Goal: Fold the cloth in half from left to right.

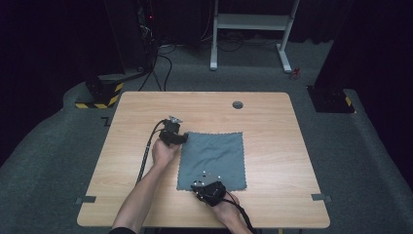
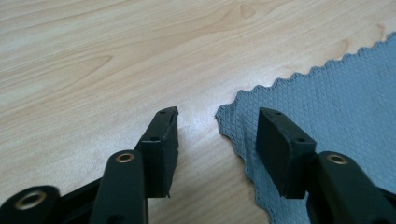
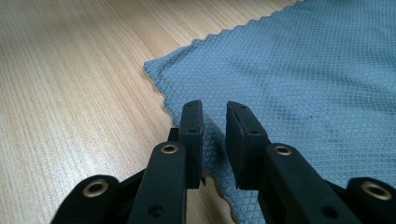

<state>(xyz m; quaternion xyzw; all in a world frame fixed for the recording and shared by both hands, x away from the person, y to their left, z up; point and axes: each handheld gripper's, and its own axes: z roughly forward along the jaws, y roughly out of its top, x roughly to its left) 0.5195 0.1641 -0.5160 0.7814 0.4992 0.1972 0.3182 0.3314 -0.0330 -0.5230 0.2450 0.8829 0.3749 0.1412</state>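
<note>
The left gripper [image 1: 181, 139] sits low over the table [image 1: 136, 195] at the far left corner of the cloth [image 1: 214, 156], its jaws standing apart with nothing between the pads. In the left gripper view, the cloth's scalloped corner [image 2: 224, 116] lies in the gap just ahead of the jaws; one pad [image 2: 161, 144] hangs over bare wood and the other [image 2: 280, 149] over the cloth's edge.

The right gripper [image 1: 202, 187] rests at the cloth's near edge, toward its left part. In the right gripper view its jaws [image 3: 215, 140] stand only a narrow slot apart, both pads over the grey weave, with the cloth [image 3: 303, 70] spreading away in front and to one side. Whether the pads pinch any fabric cannot be told; the cloth beneath them looks flat.

The cloth lies spread flat, square to the table, between the two grippers. A person's hand [image 1: 163, 153] holds the left gripper, forearm coming in from the near edge.
</note>
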